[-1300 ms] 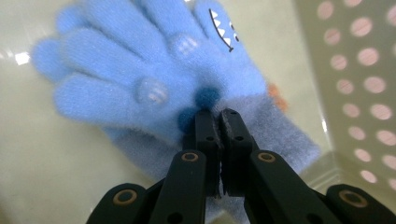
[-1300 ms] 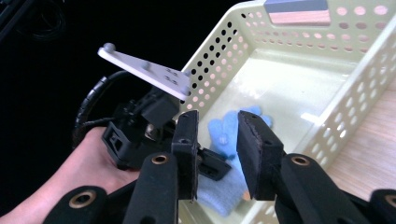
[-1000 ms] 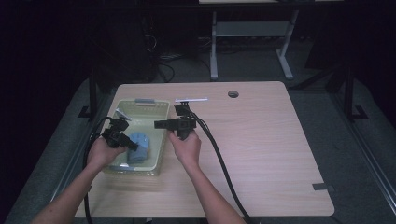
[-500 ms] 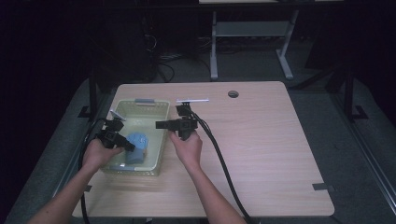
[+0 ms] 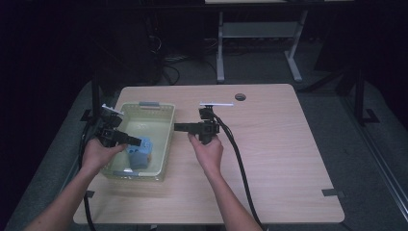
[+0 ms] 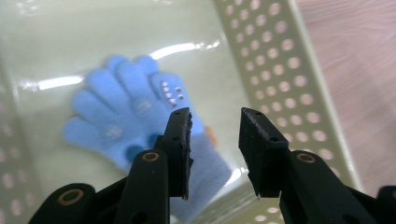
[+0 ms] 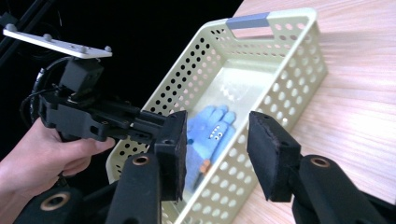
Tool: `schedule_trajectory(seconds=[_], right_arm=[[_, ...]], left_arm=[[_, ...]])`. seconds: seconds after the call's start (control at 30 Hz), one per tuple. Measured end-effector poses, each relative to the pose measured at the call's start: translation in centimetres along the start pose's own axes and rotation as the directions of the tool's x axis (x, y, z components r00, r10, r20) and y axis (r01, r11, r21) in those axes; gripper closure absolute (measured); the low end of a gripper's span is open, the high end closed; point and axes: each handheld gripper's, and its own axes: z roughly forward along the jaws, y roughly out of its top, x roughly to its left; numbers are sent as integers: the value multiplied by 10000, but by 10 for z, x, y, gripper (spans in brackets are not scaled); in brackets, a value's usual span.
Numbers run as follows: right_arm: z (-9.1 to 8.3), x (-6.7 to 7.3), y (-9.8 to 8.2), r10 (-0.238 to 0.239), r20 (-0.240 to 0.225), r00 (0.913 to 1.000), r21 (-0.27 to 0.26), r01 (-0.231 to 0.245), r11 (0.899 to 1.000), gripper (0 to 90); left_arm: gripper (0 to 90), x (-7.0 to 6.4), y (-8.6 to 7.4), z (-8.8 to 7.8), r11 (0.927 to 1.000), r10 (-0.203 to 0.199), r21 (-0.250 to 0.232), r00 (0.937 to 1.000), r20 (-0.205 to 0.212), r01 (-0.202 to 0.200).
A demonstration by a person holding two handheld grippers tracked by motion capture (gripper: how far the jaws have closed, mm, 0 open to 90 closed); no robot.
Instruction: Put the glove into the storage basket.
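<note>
a blue glove (image 6: 140,112) lies in the pale basket (image 5: 163,139) at frame left, just beyond the spread left gripper (image 6: 215,126); the right gripper (image 7: 217,140), also spread, hovers over the counter (image 5: 279,159).

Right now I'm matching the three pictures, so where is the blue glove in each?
High view: blue glove in the basket's near part, left of centre.
Left gripper view: left of centre, its cuff behind the open jaws.
Right gripper view: centre, inside the basket.
Shared landmark: the basket's perforated wall.
</note>
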Motion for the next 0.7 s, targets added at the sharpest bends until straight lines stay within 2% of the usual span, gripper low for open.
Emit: schedule_trajectory(seconds=[0.27, 0.5, 0.7], right_arm=[[-23, -14, -1, 186, 25, 9998, -274, -185, 9995, 534], [-43, -26, -2, 324, 36, 9995, -569, -322, 9979, 513], [-59, -35, -4, 577, 66, 9983, -748, -571, 9956, 498]], left_arm=[[605, -19, 10, 2, 9986, 226, -491, 9979, 605, -197], [558, -34, 17, 5, 9960, 400, -841, 9919, 1208, -299], [525, -47, 23, 10, 9942, 645, -948, 9871, 1469, -509]])
